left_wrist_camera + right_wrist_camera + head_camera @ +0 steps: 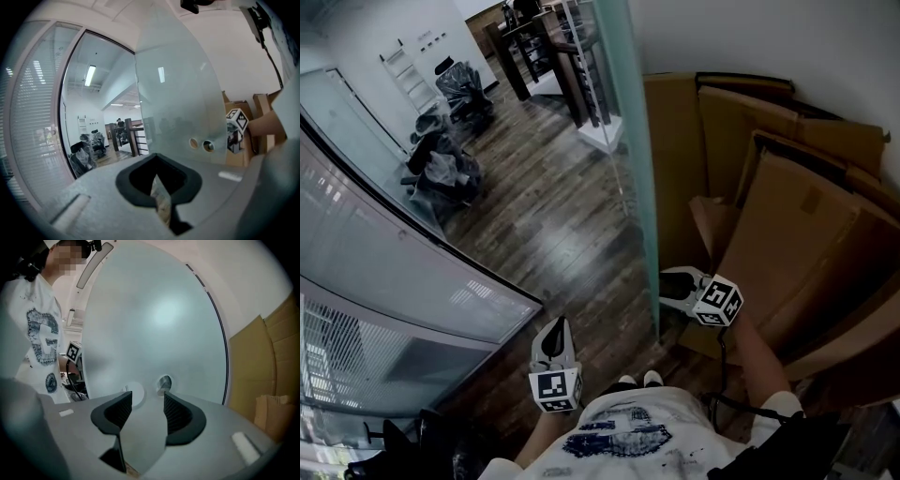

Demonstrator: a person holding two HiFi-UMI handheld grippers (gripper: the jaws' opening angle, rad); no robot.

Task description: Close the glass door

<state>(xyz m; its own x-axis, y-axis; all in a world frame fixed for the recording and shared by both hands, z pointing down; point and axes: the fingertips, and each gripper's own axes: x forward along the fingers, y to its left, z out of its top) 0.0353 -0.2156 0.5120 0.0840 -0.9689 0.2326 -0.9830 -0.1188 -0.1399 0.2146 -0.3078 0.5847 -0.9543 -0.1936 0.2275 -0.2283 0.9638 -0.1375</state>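
Observation:
The frosted glass door [628,141] stands edge-on in the head view, running from the top down to the floor by my feet. My right gripper [672,281] sits at the door's lower edge on the cardboard side, open, with nothing between its fingers. In the right gripper view the door [159,319] fills the picture, and a round fitting hole [164,382] lies just past the open right gripper [147,406]. My left gripper [554,333] is shut and empty, on the room side. The left gripper [159,199] looks at the door [178,93] and its two holes [207,146].
Flattened cardboard boxes [797,216] lean against the wall to the right of the door. A curved glass wall with blinds [394,272] runs along the left. Wrapped chairs [441,169] and a dark wooden railing [534,47] stand farther off on the wooden floor [553,234].

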